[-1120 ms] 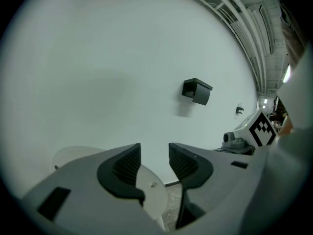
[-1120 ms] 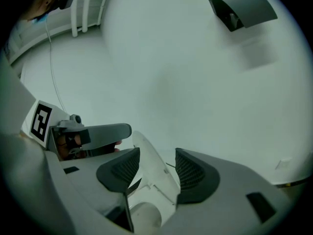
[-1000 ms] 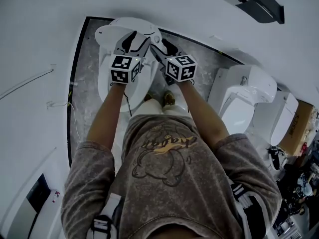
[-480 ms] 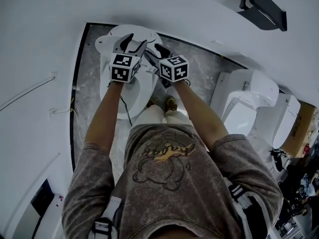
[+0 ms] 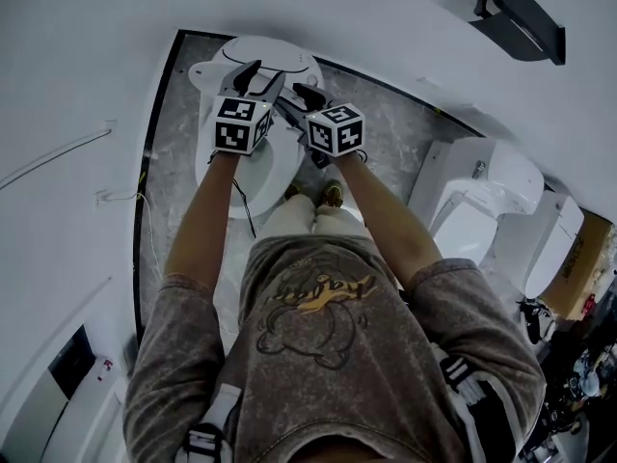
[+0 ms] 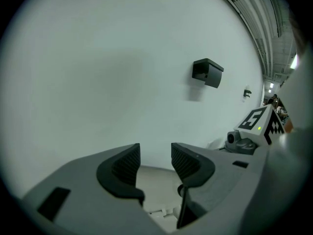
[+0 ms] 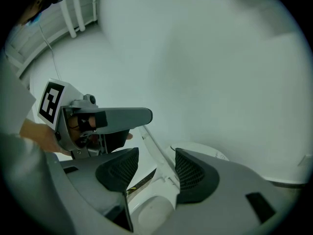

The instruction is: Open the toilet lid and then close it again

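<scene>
A white toilet [image 5: 241,177] stands against the wall. In the right gripper view its lid [image 7: 157,156] stands partly raised and edge-on above the bowl [image 7: 146,212]. My left gripper [image 5: 253,73] reaches the lid's upper edge. Its jaws are closing, and in the left gripper view they [image 6: 155,163] stand apart with a pale surface showing below the gap. I cannot tell whether the pads touch the lid. My right gripper [image 5: 294,102] hovers close beside it, open. The lid shows through the gap of that gripper [image 7: 154,168] but lies beyond it. The left gripper [image 7: 105,121] appears at the left there.
Two more white toilets [image 5: 472,191] [image 5: 549,234] stand to the right on the grey marble floor [image 5: 386,143]. A black box [image 5: 521,13] [image 6: 207,72] hangs on the wall. A thin cable [image 5: 58,157] runs along the white surface at left. The person's feet [image 5: 328,193] are by the bowl.
Both grippers have moved a little farther over the toilet toward the wall and sunk slightly. They stay side by side.
</scene>
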A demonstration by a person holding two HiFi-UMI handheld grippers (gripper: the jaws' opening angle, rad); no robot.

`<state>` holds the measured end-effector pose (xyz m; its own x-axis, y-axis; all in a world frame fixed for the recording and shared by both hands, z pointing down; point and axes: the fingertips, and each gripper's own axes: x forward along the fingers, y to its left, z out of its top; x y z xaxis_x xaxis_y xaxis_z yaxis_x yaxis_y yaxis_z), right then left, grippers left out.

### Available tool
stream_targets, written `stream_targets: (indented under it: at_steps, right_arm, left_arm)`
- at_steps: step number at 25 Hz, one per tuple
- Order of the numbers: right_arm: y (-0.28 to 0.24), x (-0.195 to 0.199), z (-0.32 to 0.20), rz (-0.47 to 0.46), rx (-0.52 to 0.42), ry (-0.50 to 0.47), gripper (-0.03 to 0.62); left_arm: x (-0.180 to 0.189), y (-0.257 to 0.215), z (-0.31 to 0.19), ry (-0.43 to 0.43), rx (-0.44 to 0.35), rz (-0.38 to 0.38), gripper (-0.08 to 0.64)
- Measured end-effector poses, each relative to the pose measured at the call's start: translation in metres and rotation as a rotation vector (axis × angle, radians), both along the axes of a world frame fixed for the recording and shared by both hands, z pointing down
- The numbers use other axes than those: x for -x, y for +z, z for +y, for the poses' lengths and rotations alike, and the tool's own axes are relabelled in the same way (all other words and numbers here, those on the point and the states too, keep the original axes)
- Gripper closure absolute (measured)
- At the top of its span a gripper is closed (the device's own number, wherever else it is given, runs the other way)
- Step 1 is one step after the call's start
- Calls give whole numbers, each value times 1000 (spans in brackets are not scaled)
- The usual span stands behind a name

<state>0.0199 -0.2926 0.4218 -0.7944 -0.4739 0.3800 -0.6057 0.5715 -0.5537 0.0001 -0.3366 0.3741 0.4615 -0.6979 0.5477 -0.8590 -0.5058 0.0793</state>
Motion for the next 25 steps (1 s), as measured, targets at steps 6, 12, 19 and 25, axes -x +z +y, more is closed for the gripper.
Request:
stream_targets:
  at_steps: [6, 12, 19, 25]
  right_arm:
    - [-7, 9, 31, -48, -1, -50, 351]
    - [-8, 27, 79, -25, -19, -125, 351]
    - [4, 49, 138, 7, 8, -68, 353]
    - [23, 69, 203, 65, 8, -3, 353]
  left_arm:
    - [16, -7, 31, -102, -40, -13, 377]
    - [34, -7, 74, -172, -48, -34, 379]
    - [65, 2, 144, -152, -11, 27, 387]
    - [89, 28, 224, -105, 31, 43, 394]
